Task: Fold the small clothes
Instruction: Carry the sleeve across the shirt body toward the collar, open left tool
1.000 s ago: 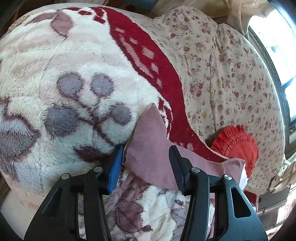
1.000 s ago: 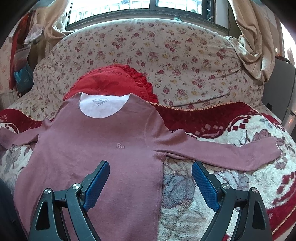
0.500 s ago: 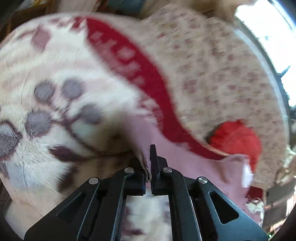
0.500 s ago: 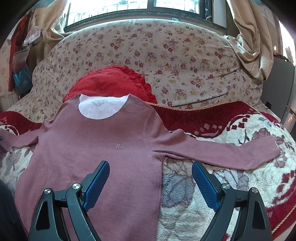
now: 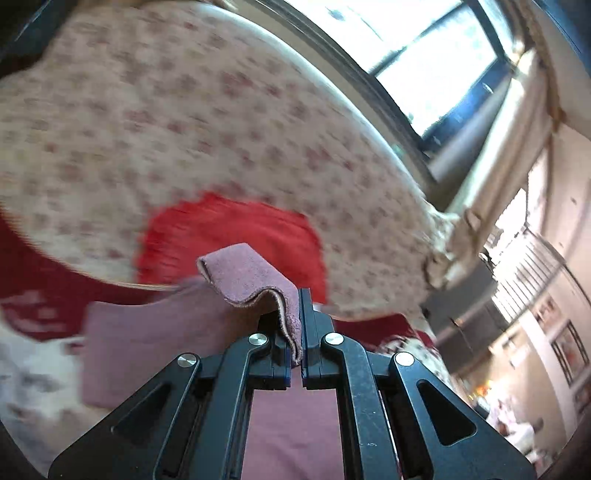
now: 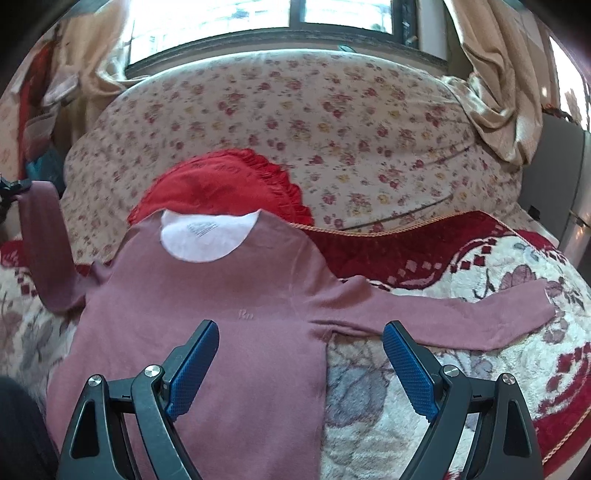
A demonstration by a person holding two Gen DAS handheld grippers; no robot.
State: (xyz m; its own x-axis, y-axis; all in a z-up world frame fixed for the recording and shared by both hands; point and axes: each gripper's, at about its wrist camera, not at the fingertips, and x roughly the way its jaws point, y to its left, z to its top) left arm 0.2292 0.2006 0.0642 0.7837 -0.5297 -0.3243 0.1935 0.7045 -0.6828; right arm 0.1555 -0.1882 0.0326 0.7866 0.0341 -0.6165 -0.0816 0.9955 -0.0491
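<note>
The shirt (image 6: 207, 332) is dusty mauve with a white inner neck. The ruffled cushion (image 6: 221, 184) is red. The sofa cover (image 6: 351, 122) is cream with small red flowers; the fleece blanket (image 6: 461, 369) is cream, red-bordered, with grey-purple blossoms.

Floral-covered sofa back (image 6: 332, 122) across the far side, under a bright window (image 6: 280, 14). Beige curtains (image 6: 495, 85) at left and right. Red ruffled cushion (image 6: 221, 184) against the back; plush red-and-cream blanket (image 6: 480, 280) nearer.

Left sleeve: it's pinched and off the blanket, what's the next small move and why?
Probably carry the cuff across and lay it on the shirt's chest. The left gripper is shut on the cuff, the sleeve hangs raised beside the body, and the right gripper is open and empty.
</note>
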